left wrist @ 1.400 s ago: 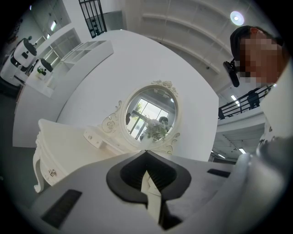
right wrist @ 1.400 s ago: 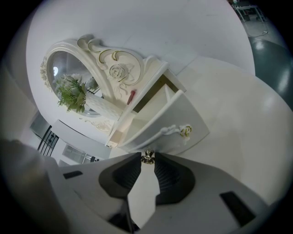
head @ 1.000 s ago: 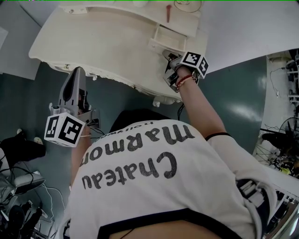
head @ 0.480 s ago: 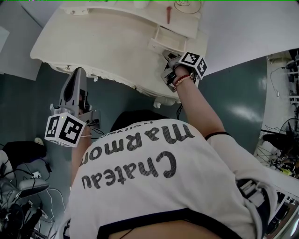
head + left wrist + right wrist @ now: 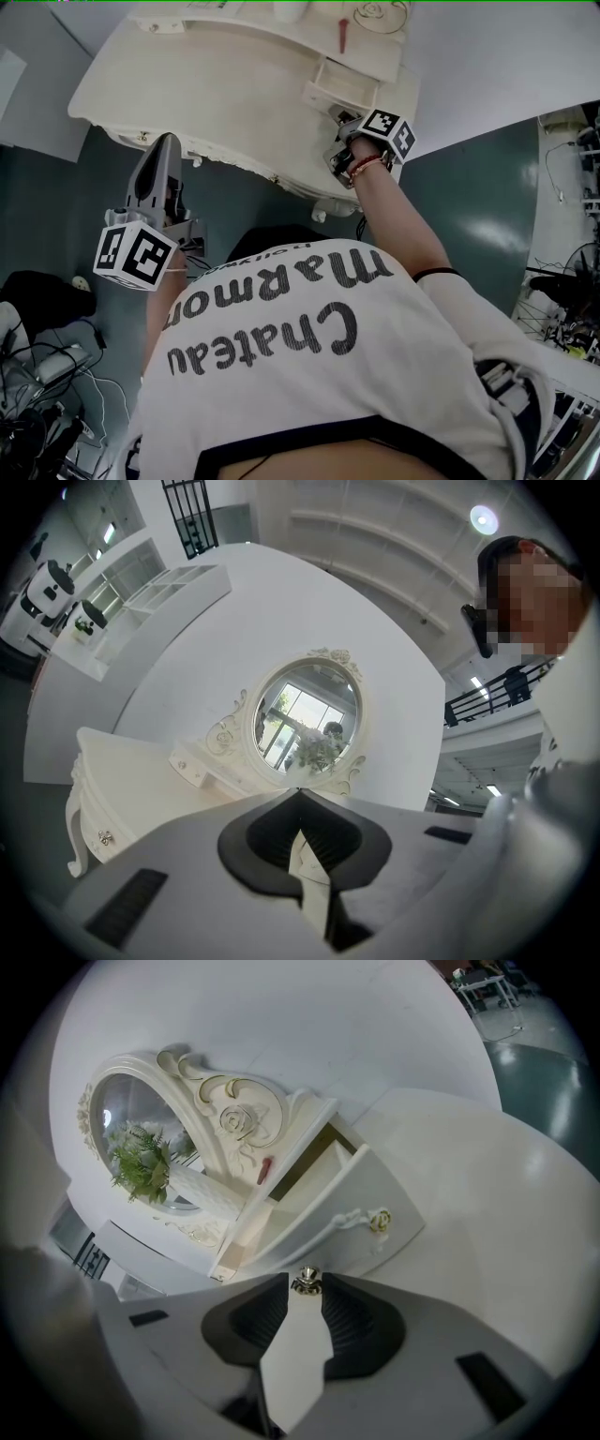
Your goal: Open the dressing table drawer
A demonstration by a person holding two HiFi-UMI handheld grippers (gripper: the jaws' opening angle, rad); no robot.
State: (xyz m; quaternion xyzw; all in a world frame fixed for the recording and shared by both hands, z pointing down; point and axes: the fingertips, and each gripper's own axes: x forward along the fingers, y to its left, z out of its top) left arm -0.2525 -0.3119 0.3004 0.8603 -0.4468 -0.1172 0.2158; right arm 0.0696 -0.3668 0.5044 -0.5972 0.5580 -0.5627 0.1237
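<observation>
The white dressing table [image 5: 225,84] fills the top of the head view, its oval mirror [image 5: 141,1147] showing in both gripper views. A small drawer [image 5: 330,86] at the tabletop's right stands pulled out, and its white front [image 5: 375,1241] faces my right gripper. That right gripper [image 5: 336,116] has its pads on either side of the drawer's small metal knob [image 5: 306,1281] and grips it. My left gripper [image 5: 163,142] hangs in front of the table's left front edge, level, with its jaws closed on nothing [image 5: 300,799].
A red stick [image 5: 344,36] lies on the shelf behind the open drawer. Metal knobs [image 5: 143,137] dot the table's front rail. Cables and gear [image 5: 37,375] crowd the floor at left, more equipment [image 5: 562,309] at right. The person's white shirt fills the lower head view.
Both grippers keep their places and the small drawer stands out as far as before. Only the head view has shifted a little.
</observation>
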